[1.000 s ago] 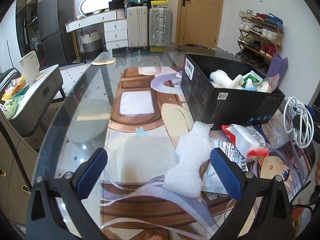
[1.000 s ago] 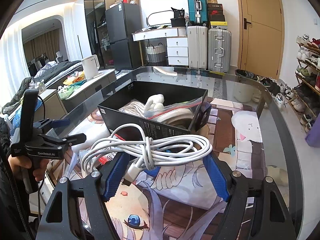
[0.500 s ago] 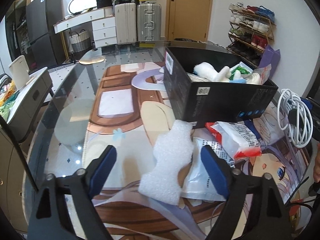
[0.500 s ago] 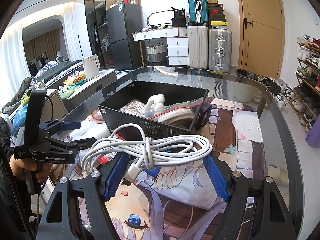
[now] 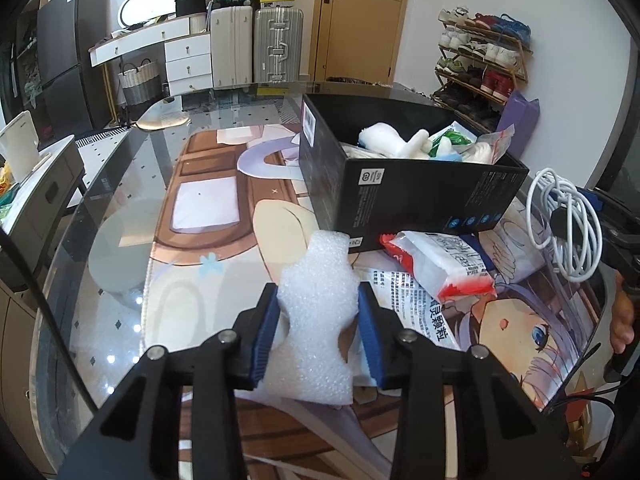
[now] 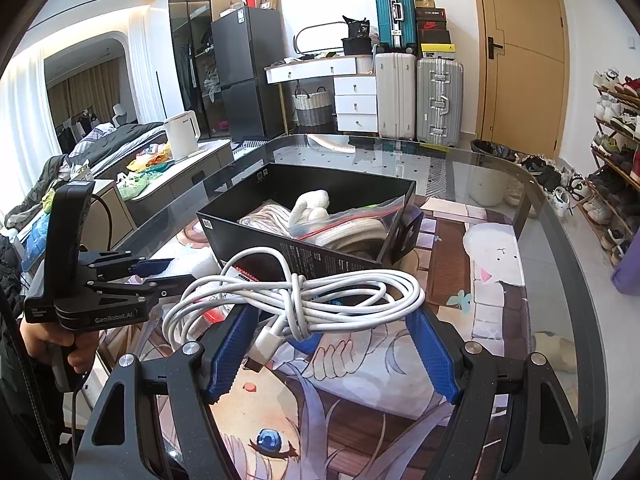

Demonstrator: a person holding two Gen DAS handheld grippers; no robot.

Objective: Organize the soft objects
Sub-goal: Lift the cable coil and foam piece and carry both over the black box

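A white foam piece rests on the illustrated mat in the left wrist view, and my left gripper is shut on its narrow waist, blue pads pressing both sides. Behind it stands an open black box holding a white plush and bagged soft items. My right gripper is shut on a coiled white cable, held in the air in front of the box. The cable also shows at the right of the left wrist view. The left gripper appears at the left of the right wrist view, held in a hand.
A red-and-white packet and a printed plastic bag lie right of the foam, against the box. The glass table curves away to the left and far side. A shoe rack, suitcases and cabinets stand around the room.
The left gripper's jaws came together from wide open onto the foam piece, and the gripper shifted slightly toward it. The right gripper and its cable stayed still.
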